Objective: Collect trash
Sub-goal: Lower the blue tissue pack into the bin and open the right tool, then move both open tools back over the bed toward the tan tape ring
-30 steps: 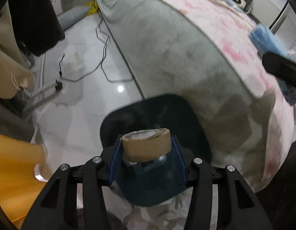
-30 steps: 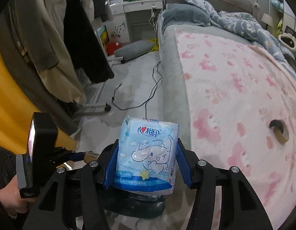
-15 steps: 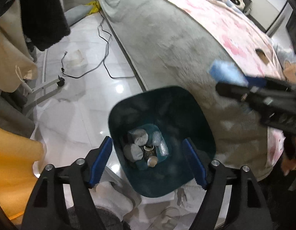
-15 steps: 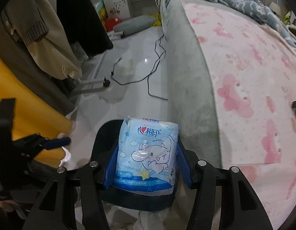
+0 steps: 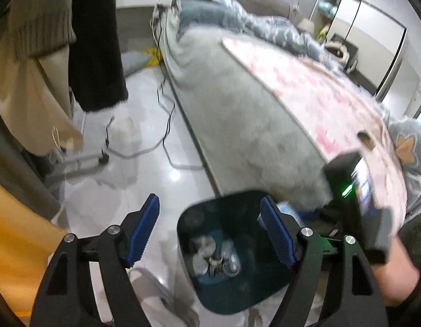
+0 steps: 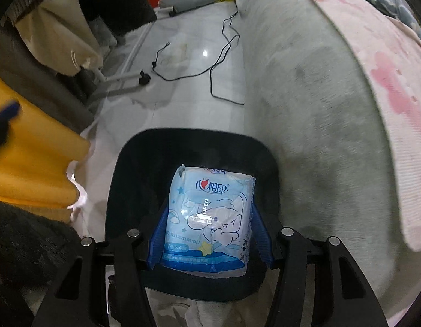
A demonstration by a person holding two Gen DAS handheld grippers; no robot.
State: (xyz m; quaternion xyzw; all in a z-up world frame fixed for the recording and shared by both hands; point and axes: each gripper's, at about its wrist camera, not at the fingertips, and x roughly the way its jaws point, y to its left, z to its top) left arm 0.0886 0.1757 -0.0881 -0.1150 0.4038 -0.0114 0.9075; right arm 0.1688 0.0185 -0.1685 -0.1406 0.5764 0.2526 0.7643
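Note:
A dark teal trash bin [image 5: 254,297] stands on the floor by the bed, with several pieces of trash [image 5: 216,257] at its bottom. My left gripper [image 5: 210,226] is open and empty, above the bin's left rim. My right gripper [image 6: 209,218] is shut on a light blue tissue pack [image 6: 210,218] and holds it over the bin's [image 6: 134,179] opening. The right gripper's body [image 5: 355,188] shows at the right of the left wrist view. A cardboard roll [image 5: 366,139] lies on the pink bedsheet.
The grey bed side [image 6: 314,103] rises right of the bin. Black cables [image 6: 218,62] lie on the glossy floor. A clothes rack with hanging garments [image 5: 57,62] and yellow fabric [image 6: 27,169] stand on the left. A white bag [image 5: 156,299] lies by the bin.
My left gripper opened and dropped the cardboard roll into the bin, then shifted left and tilted up. My right gripper moved with the tissue pack over the bin.

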